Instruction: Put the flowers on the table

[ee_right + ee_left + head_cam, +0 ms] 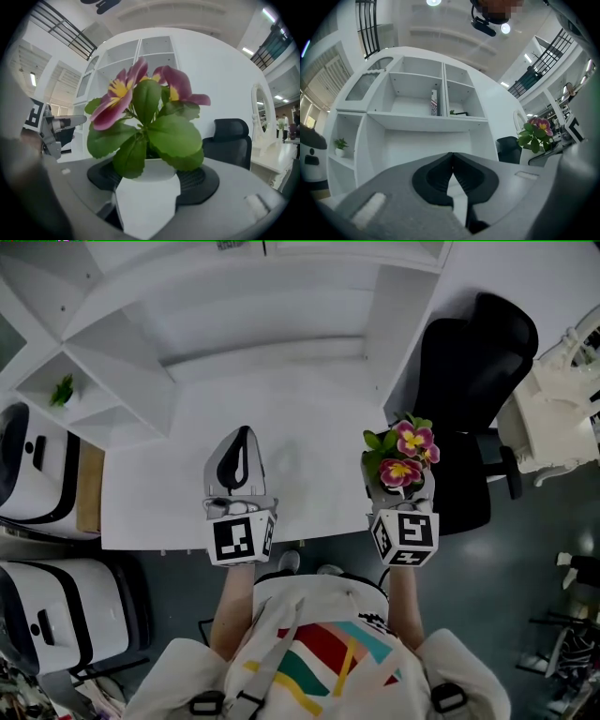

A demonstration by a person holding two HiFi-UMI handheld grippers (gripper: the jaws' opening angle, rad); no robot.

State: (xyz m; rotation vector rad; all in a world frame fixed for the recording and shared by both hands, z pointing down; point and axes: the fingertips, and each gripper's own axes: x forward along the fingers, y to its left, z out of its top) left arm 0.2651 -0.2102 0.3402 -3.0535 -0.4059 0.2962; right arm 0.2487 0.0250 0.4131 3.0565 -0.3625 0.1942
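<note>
The right gripper [151, 182] has its two grey jaws pressed against the sides of a small white round pot [149, 171], so it is clamped on the pot, which sits between the black ribbed pads. From the pot rise the pink-and-yellow flowers [140, 86] with broad green leaves, filling the middle of the right gripper view. In the head view, the same flowers [406, 454] stand upright just ahead of the right gripper [401, 484], at the right-hand front corner of the plain white table [309, 427]. Whether the pot rests on the tabletop or is held above it cannot be told. The left gripper [452, 174] has its jaws closed tip to tip, with nothing between them. Seen from above, the left gripper [241, 442] lies over the front middle of the table, well apart from the flowers. Each gripper carries a cube with black-and-white square markers at its rear, the left cube [242, 538] and the right cube [405, 536] both at the table's near edge, with the person's bare forearms behind them. Behind the table stands a white open shelf unit [234, 324], and a small green potted plant [62, 390] sits in one of its left compartments. A black office chair [469, 381] stands just right of the table, behind the flowers. Two white-and-black rounded machines [37, 465] stand at the far left.
</note>
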